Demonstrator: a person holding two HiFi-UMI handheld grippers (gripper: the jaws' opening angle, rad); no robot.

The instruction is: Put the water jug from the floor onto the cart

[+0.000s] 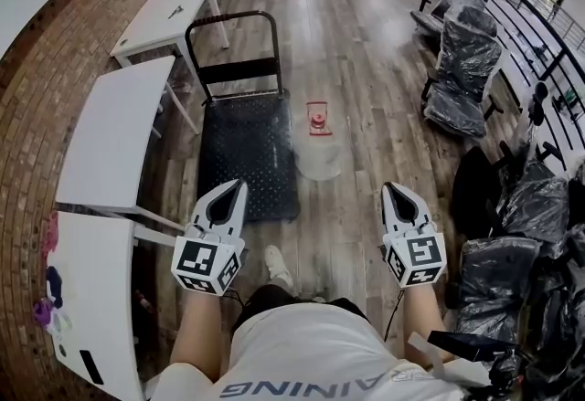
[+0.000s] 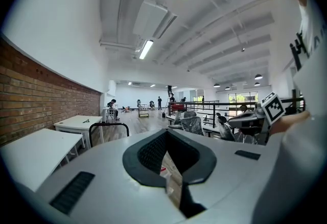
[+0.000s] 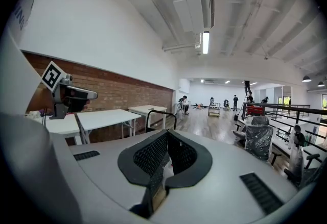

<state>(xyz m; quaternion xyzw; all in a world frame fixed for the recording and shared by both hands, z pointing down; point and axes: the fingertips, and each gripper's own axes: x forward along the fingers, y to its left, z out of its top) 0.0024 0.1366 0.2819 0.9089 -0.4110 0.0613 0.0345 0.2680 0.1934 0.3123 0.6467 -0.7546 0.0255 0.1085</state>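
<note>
**Two closed hand-held grippers, and a jug on the floor**

Both grippers are held out low over the wood floor (image 1: 366, 52), pointing away from the person. The left hand-held gripper (image 1: 238, 185) has its jaws closed tight, with nothing between them. The right hand-held gripper (image 1: 392, 188) looks the same: its jaws are together and empty. Each one's own view shows its tips meeting in a point, the left (image 2: 166, 132) and the right (image 3: 166, 133).

The water jug (image 1: 320, 153) stands on the floor, just to the right of the cart (image 1: 247, 148). It is see-through and has a red top (image 1: 317, 121). It is a little way past the two grippers and sits between them. Neither gripper touches it.

The cart is black and flat, and nothing is on it. Its handle bar (image 1: 233, 20) stands up at the far end. The left gripper is over the cart's near right corner.

On the left are white surfaces (image 1: 114, 130) beside a brick wall (image 1: 37, 98). On the right are chairs wrapped in plastic (image 1: 462, 70). One of the person's shoes (image 1: 279, 267) shows on the floor between the two arms.
</note>
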